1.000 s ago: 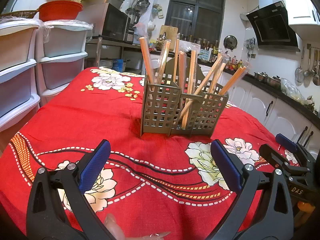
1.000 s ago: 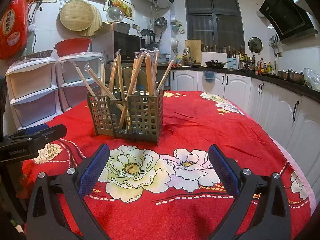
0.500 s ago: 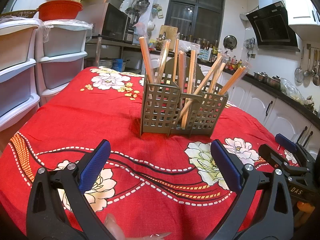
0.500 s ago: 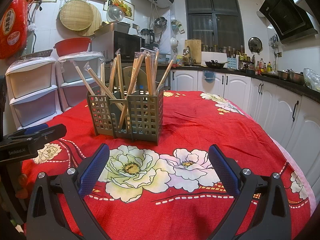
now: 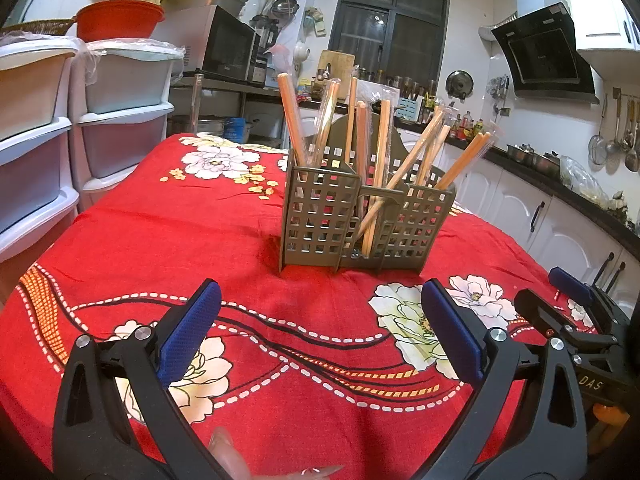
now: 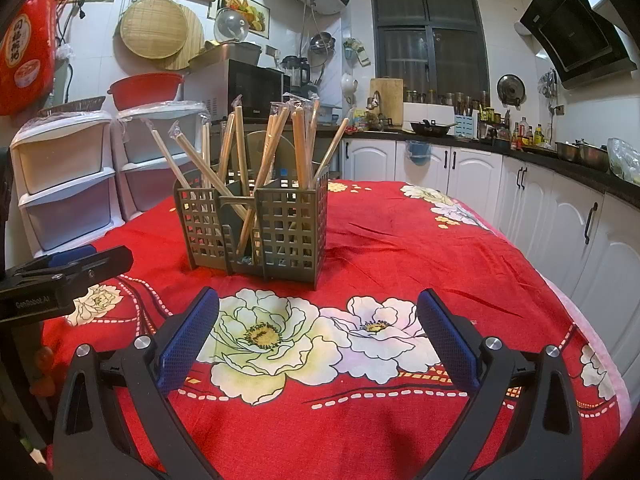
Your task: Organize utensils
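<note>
A grey-brown lattice utensil holder (image 5: 320,222) (image 6: 288,232) stands upright on the red flowered tablecloth (image 5: 160,240) (image 6: 400,248). Several wrapped wooden chopsticks (image 5: 380,148) (image 6: 240,148) lean out of its compartments. My left gripper (image 5: 320,330) hovers low over the cloth in front of the holder, open, nothing between its blue pads (image 5: 188,332). My right gripper (image 6: 318,330) is likewise open and empty, short of the holder; the holder sits ahead and to its left. Each gripper shows at the edge of the other's view.
White plastic drawer units (image 5: 100,120) (image 6: 68,184) stand beyond the table's left side. White kitchen cabinets (image 6: 540,200) and a dark counter run along the right. A fingertip (image 5: 228,456) shows at the bottom of the left wrist view.
</note>
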Available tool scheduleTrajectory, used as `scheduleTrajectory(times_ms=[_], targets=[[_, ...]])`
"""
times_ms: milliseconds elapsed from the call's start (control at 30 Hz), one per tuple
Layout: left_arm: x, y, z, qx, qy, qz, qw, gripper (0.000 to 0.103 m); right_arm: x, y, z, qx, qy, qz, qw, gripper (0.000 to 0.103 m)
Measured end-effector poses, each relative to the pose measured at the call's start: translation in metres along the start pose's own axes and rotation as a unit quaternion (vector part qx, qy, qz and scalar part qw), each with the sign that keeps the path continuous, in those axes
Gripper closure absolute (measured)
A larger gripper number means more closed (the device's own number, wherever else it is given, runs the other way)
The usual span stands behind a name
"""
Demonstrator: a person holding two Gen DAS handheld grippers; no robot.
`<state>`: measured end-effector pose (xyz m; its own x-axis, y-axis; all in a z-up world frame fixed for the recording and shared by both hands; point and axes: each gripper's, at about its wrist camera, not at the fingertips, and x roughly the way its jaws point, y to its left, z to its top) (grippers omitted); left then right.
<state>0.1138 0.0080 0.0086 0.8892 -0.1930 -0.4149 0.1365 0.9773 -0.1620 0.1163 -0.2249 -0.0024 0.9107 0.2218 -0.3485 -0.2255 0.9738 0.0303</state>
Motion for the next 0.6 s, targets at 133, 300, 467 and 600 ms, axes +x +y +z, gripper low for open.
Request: scheduleTrajectory(times_ms=[133,300,467,600], targets=[[0.0,-0.0013,-0.0006,-0.002,0.0,0.0,1.0,0.011,0.0004,-0.0002,0.0001,0.0,0.0,0.0,1.0,0.007],[0.0001,-0.0006,-0.0013,-0.005,0.003,-0.007,1.0,0.011,0.0009,-0.0007,0.0,-0.001,0.002,-0.001,1.0,0.007],[0.0044,0.0005,-0.0002,-0.006,0.012,-0.002,0.9999,0.011,0.0006,-0.004,-0.0019,0.001,0.002,-0.001,1.0,0.007],[0.0093,-0.0006,-0.0005,-0.007,0.023,0.015,0.9996,0.011,0.0007,-0.0045,-0.0026,0.001,0.003,-0.001,1.0,0.007]])
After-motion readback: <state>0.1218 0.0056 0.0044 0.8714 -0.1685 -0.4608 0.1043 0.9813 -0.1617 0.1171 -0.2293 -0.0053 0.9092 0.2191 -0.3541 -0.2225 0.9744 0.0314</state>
